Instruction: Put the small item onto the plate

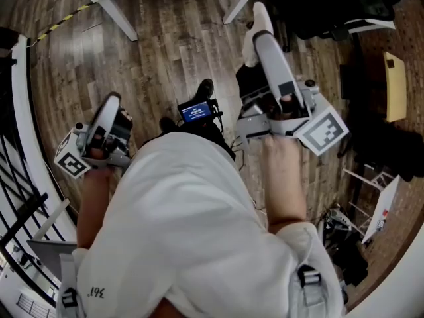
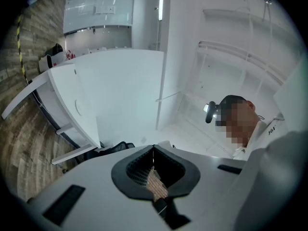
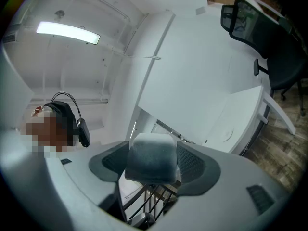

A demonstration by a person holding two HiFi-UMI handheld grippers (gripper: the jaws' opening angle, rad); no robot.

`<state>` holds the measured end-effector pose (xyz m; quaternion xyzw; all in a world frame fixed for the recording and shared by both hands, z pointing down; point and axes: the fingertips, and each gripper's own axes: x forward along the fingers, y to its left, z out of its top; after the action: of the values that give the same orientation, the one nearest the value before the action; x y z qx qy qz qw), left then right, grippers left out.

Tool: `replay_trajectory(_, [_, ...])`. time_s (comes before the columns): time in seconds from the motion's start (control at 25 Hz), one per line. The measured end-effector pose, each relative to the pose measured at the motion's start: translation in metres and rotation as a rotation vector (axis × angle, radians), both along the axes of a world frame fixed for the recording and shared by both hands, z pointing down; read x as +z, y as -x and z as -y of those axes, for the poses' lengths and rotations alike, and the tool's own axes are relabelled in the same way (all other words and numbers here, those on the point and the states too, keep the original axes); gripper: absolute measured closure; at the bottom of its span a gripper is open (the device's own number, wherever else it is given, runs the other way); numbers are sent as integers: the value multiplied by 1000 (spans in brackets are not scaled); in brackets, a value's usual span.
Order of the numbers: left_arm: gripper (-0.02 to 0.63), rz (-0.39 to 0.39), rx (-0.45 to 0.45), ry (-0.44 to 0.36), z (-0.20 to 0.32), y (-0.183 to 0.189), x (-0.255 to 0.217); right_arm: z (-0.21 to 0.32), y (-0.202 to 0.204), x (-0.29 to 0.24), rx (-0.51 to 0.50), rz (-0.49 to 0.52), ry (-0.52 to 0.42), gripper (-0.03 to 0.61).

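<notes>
Gripping the small item (image 3: 150,157), a pale cushiony block, by its two sides, the right tongs (image 3: 153,165) hung over the wooden floor (image 1: 165,52), seemingly for carrying, with no plate in view, while the left tongs (image 2: 154,160) were pressed together, empty.

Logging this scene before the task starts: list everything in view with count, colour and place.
block: one, grey-white, clamped in the right claw
desk: one, white, curved, ahead of the left claw
office chair: one, black, upper right in the right gripper view
floor: one, brown wood, under the person
railing: one, black, lower left in the head view
screen device: one, black with blue display, between the claws
plate: none in view
shirt: one, white, on the person
left claw: one, grey, shut, empty
right claw: one, grey, shut on the block
</notes>
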<state>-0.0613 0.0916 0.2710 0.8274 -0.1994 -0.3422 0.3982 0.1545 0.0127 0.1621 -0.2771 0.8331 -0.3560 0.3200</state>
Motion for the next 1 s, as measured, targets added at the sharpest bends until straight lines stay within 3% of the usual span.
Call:
replay_trajectory(0.28, [607,7,-15,-10,-8,10,-4,-3,8,-9,-4,-8,-13,265])
replay_trajectory(0.68, [607,7,1,-5,-4,11,2,8,-1,14,21,53,78,265])
replay_trajectory(1.0, [607,-1,-8,10,0,16,6,18,11,27,2,27,111,265])
